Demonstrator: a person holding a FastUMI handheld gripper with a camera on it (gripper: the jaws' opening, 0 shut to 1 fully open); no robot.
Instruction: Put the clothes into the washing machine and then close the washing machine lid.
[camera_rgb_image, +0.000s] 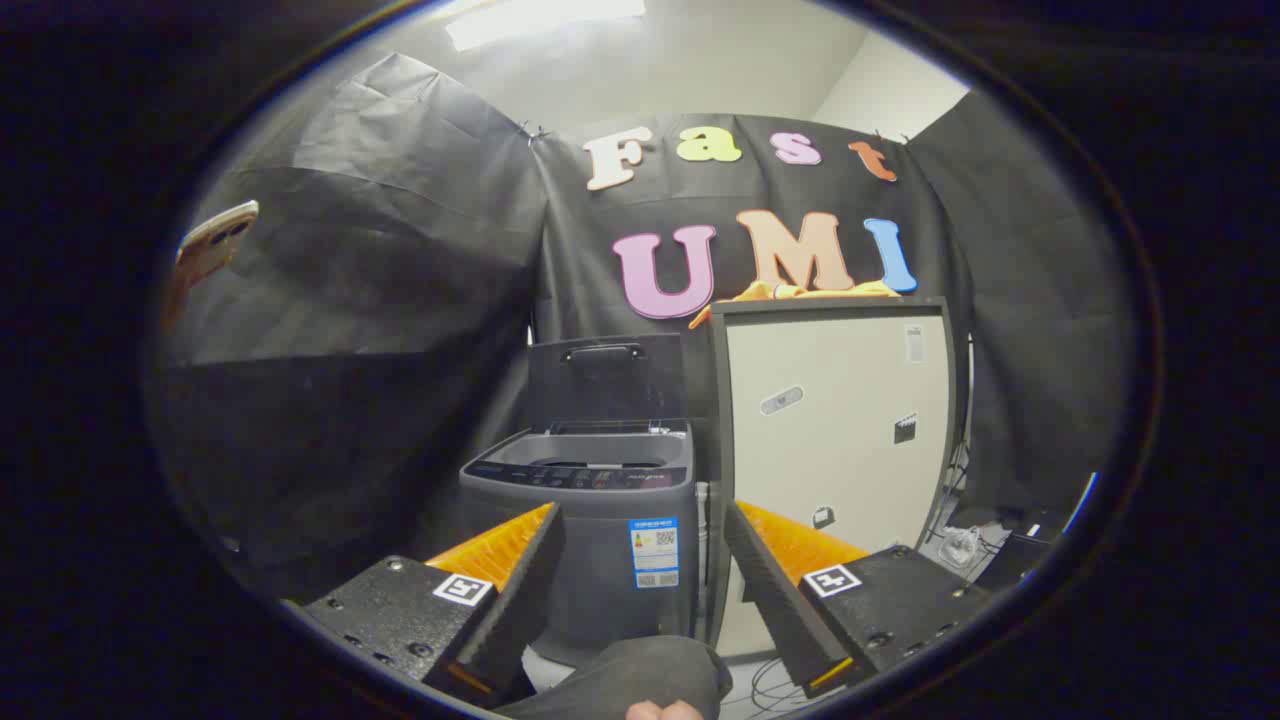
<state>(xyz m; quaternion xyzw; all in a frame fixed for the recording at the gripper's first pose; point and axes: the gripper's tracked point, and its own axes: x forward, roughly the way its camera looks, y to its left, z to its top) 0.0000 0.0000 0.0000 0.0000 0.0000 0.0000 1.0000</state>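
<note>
A grey top-loading washing machine (590, 520) stands beyond my fingers, its lid (605, 380) raised upright at the back and the drum opening (598, 462) showing. An orange garment (790, 292) lies on top of the tall white cabinet (835, 420) to the machine's right. My gripper (643, 525) is open, well short of the machine, with nothing between its fingers; the machine's front shows through the gap.
Black cloth walls close the booth at the left, back and right. A phone (212, 245) hangs high at the left. Cables and small items (965, 545) lie on the floor right of the cabinet. A person's sleeve and hand (640, 685) sit close below the fingers.
</note>
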